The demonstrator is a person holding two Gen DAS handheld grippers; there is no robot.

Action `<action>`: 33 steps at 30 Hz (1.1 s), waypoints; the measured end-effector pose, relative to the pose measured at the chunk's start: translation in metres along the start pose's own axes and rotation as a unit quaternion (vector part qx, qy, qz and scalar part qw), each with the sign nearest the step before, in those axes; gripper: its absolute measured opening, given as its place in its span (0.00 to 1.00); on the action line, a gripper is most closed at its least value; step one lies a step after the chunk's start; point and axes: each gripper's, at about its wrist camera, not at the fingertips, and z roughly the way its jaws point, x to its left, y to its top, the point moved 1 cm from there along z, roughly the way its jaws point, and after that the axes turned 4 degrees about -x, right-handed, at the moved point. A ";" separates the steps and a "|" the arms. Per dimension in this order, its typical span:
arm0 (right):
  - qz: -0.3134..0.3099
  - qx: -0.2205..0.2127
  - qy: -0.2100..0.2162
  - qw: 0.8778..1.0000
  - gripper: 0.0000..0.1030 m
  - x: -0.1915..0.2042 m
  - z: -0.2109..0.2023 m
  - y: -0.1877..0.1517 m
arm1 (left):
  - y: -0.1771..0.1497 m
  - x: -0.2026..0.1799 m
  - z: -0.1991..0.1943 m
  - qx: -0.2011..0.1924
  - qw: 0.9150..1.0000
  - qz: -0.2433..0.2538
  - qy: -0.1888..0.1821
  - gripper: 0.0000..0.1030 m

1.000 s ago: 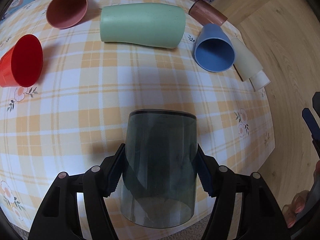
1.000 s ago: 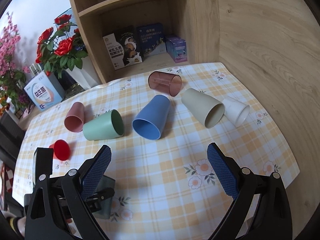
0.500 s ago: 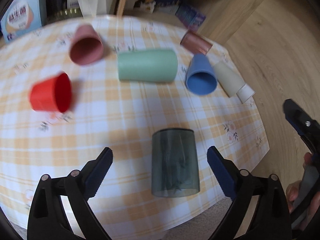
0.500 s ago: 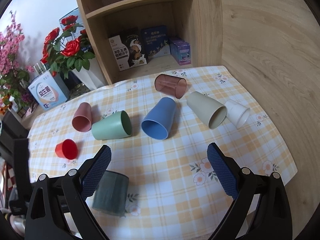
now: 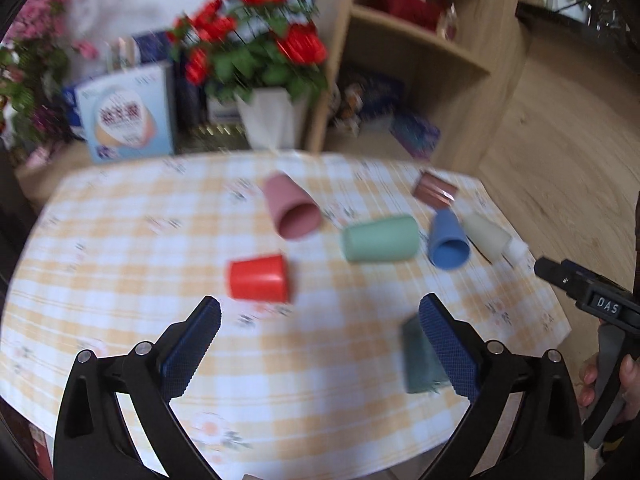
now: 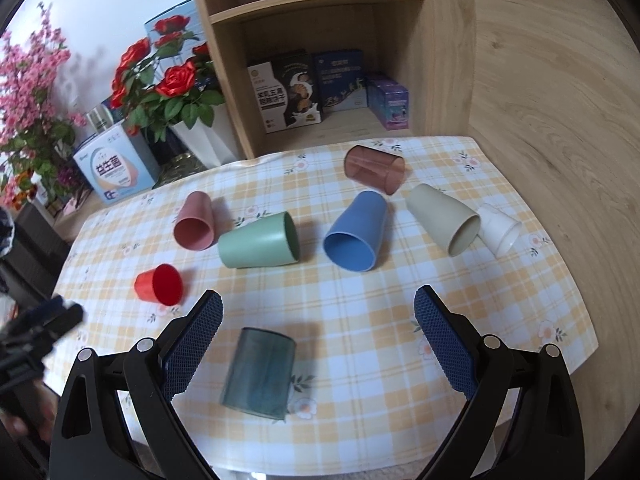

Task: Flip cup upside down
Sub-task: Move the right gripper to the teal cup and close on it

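Both claws, left claw (image 5: 319,346) and right claw (image 6: 318,342), hang released and empty over the checked tabletop (image 6: 360,320); the dark teal cup (image 6: 258,374) stands mouth-down near its front edge, with green cup (image 6: 260,247), blue cup (image 6: 356,236) and red cup (image 6: 160,284) lying beyond

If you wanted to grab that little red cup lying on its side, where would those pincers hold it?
Probably across the red cup's side walls, near mid-body, coming down from above. It lies on its side with its open mouth toward the near table edge, so the curved walls are exposed to the left gripper, which is open.
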 end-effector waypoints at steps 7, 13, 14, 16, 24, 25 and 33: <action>-0.025 0.006 0.013 1.000 0.91 0.024 0.002 -0.002 | -0.003 0.040 -0.037 -0.052 0.998 -0.003 0.039 0.94; -0.034 0.018 0.033 0.999 0.91 0.039 0.006 -0.005 | -0.015 0.083 -0.061 -0.079 0.993 -0.044 0.071 0.94; -0.033 0.023 0.036 0.999 0.91 0.041 0.007 -0.005 | -0.017 0.091 -0.063 -0.082 0.992 -0.056 0.075 0.94; -0.030 0.030 0.046 0.998 0.91 0.043 0.010 -0.006 | -0.022 0.102 -0.067 -0.087 0.990 -0.073 0.083 0.94; -0.025 0.096 0.057 0.993 0.91 0.037 0.052 -0.014 | -0.032 0.112 -0.066 -0.085 0.989 -0.085 0.087 0.94; -0.025 0.104 0.058 0.993 0.91 0.037 0.058 -0.015 | -0.033 0.112 -0.065 -0.084 0.989 -0.085 0.087 0.94; -0.006 0.190 0.076 0.979 0.90 0.038 0.105 -0.025 | -0.039 0.112 -0.057 -0.073 0.990 -0.085 0.090 0.94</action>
